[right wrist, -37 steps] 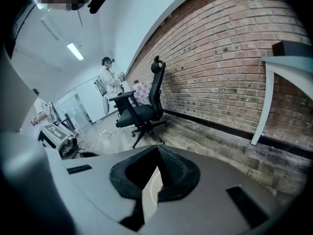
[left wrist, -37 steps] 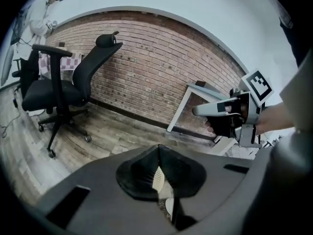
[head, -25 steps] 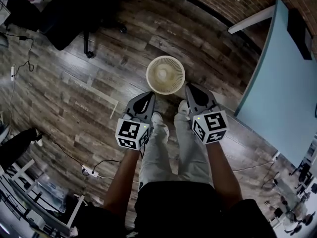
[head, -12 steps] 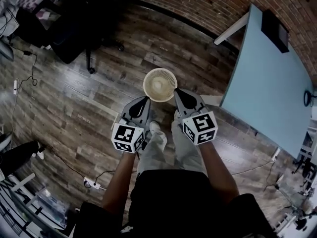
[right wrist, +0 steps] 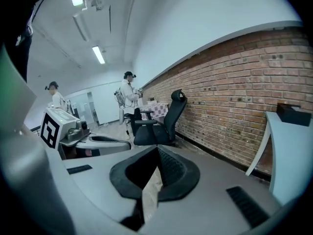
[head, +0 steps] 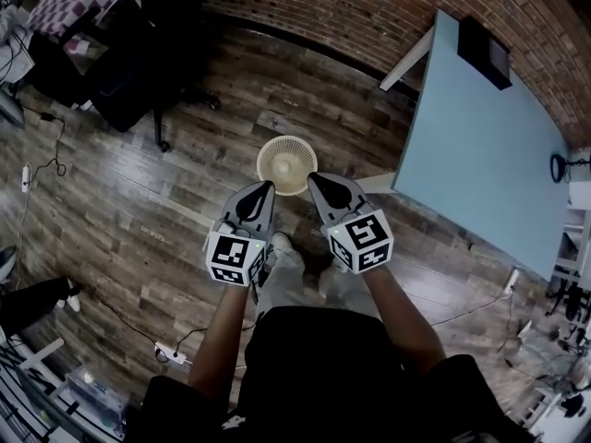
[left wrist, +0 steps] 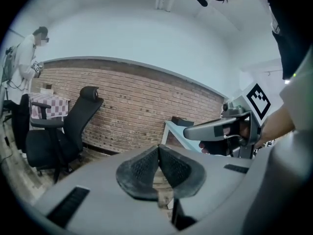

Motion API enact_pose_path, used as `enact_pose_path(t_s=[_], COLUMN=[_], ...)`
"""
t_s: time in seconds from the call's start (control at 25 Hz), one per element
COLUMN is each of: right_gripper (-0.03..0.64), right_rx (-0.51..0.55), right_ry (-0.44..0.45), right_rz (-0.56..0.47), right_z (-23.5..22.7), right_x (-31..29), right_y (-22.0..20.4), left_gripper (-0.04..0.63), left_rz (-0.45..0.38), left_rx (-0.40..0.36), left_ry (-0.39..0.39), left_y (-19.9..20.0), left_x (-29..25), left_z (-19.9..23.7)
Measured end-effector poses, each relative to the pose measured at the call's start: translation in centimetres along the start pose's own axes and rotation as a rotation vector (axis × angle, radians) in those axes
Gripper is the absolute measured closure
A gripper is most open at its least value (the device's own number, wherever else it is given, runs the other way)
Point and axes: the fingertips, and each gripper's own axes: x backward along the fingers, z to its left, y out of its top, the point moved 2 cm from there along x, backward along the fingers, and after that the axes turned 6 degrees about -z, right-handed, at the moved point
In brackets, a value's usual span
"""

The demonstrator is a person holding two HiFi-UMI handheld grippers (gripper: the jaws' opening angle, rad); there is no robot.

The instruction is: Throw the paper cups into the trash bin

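Note:
A cream mesh trash bin (head: 287, 164) stands on the wooden floor just beyond my feet. Its inside looks pale, and I cannot make out single paper cups in it. My left gripper (head: 266, 185) hangs over the bin's near left rim and my right gripper (head: 312, 178) over its near right rim. Both point forward and a little down. In the left gripper view the left gripper (left wrist: 159, 148) has its pads pressed together with nothing between them. The right gripper (right wrist: 157, 149) also has its tips touching and holds nothing. No cup shows outside the bin.
A light blue table (head: 480, 146) with a black box (head: 483, 49) stands to the right, against a brick wall (head: 369, 17). A black office chair (head: 125, 72) is at the far left. Cables and a power strip (head: 172, 349) lie on the floor behind me. People stand in the background (right wrist: 128, 94).
Both grippers have risen away from the bin, still shut. The bin now looks smaller and farther below, and more of the table and wall shows.

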Motion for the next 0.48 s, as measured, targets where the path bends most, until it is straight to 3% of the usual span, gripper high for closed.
enact_pose_path(t_s=[0.48], right_gripper=[0.612], right_rx=[0.015], right_ry=[0.061], right_rz=[-0.122], right_z=[0.4], right_x=[6.6], right_y=[2.3], left_gripper=[0.586], left_rz=[-0.049], left_rx=[-0.064], left_ry=[0.041], left_y=[1.7], left_x=[2.2], left_z=[-6.9])
